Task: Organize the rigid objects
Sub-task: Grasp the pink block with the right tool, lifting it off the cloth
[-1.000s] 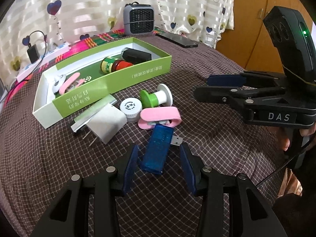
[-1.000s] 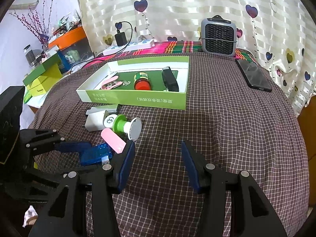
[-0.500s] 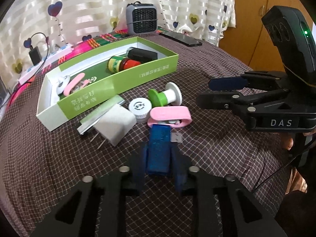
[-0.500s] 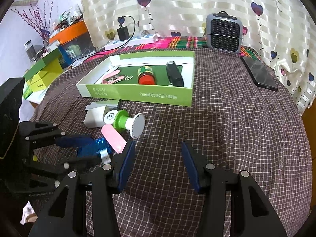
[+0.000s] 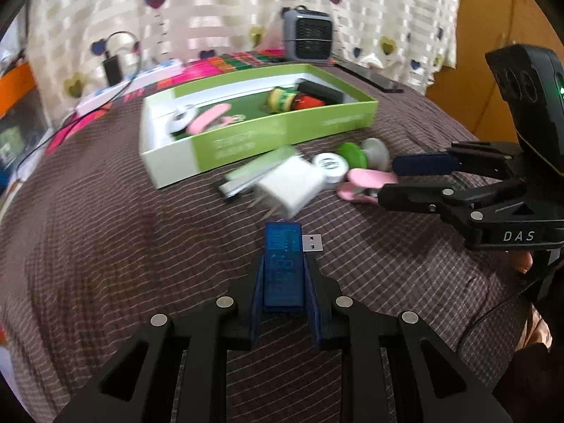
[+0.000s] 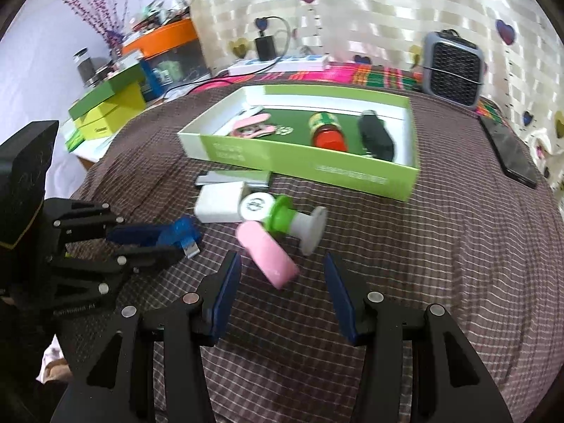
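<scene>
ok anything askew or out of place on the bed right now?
Nothing damaged or spilled. The loose pile beside the green box is unsorted: white charger, green spool on its side, pink case. The left gripper holds the blue USB stick.

Two black claws with blue pads, silver screws, white "DAS" lettering, green indicator light.

Soft daylight glowing through the curtain ahead of me, no harsh shadows on the checked cloth, motion blur smearing the green box, my fisheye bending and darkening every corner.
</scene>
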